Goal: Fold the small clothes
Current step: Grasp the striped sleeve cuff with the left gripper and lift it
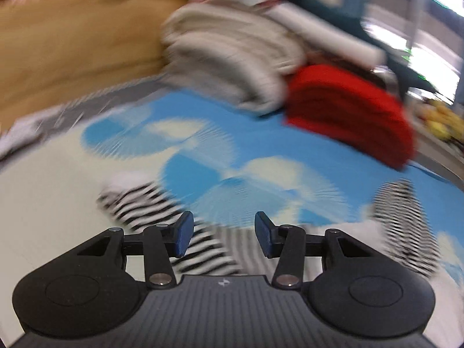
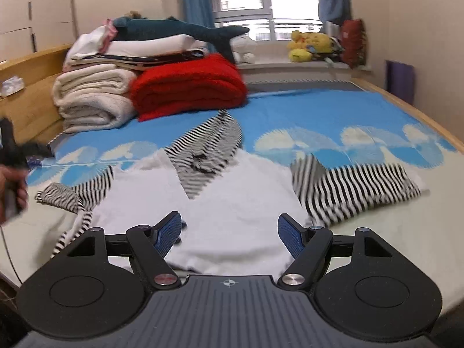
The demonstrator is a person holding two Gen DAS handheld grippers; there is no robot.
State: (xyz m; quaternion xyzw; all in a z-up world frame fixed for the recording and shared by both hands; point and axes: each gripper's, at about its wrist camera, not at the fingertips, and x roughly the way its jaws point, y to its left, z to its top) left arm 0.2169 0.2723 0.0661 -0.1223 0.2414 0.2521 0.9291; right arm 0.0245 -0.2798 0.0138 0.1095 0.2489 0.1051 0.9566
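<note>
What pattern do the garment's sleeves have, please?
Black-and-white stripes on the sleeves, clearest in the right wrist view.

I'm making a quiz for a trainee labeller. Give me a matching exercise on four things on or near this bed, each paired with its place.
Things:
1. red blanket
2. teal shark plush
3. yellow soft toys
4. striped garment

Places:
A. on the window sill
B. spread on the bed just ahead of the right hand-held gripper
C. on top of the pile of folded bedding
D. folded on the blue sheet, beside the cream blankets

Pairs: 1-D, 2-C, 3-A, 4-B
</note>
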